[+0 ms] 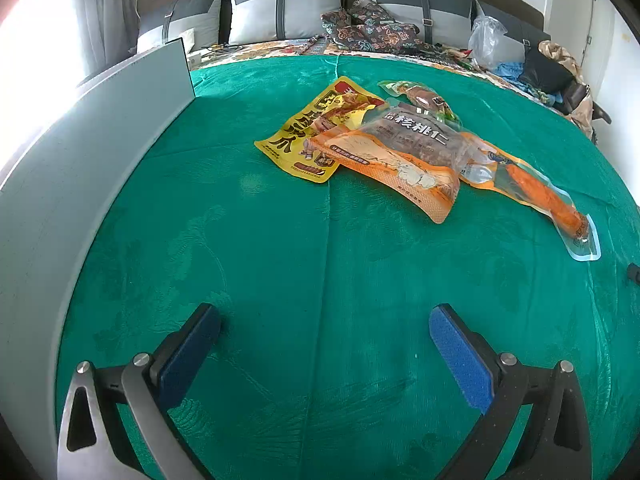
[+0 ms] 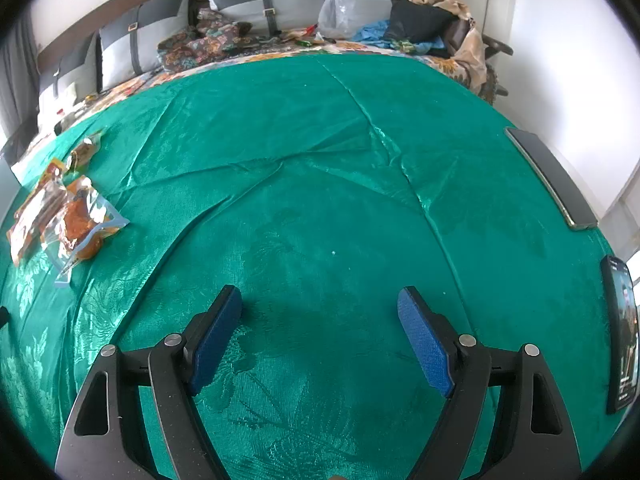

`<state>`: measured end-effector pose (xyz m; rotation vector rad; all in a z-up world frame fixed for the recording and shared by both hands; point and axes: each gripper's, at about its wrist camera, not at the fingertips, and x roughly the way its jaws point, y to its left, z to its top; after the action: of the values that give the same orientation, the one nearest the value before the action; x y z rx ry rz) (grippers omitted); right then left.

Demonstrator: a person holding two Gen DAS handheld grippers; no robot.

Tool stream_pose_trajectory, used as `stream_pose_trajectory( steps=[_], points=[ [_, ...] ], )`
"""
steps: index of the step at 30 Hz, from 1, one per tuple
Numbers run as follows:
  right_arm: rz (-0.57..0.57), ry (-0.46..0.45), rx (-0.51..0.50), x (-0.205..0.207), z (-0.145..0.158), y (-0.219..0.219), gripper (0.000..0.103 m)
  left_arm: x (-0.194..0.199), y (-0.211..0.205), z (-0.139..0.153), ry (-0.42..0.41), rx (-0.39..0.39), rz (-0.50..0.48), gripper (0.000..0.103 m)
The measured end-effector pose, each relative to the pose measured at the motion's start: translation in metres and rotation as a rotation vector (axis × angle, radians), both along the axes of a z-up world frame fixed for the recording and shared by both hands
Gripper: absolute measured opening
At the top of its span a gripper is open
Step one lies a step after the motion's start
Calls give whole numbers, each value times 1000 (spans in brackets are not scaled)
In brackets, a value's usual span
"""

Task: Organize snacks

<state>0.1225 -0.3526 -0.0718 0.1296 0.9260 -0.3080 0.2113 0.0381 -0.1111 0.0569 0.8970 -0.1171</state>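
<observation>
Now | left gripper (image 1: 324,320) agape above green cloth (image 1: 280,280) | right gripper (image 2: 320,304) likewise, empty

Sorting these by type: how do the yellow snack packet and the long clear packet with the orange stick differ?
The yellow packet is opaque and printed, squarish, partly under the walnut bag. The long clear packet shows its orange contents, is narrow, and reaches toward the cloth's right edge. Both lie flat.

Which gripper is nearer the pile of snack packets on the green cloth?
Left. The left gripper, jaws open, faces the snack packets, which lie ahead and slightly to its right. The right gripper, also open, has the same pile far off to its left.
</observation>
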Motion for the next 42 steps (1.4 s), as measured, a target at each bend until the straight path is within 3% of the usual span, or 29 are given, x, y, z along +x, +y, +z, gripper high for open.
stream_pose_trajectory(
  steps=[42],
  points=[
    [1,2,-2,0,0,2,84,4,-1,0,1,-1,-4,103]
  ],
)
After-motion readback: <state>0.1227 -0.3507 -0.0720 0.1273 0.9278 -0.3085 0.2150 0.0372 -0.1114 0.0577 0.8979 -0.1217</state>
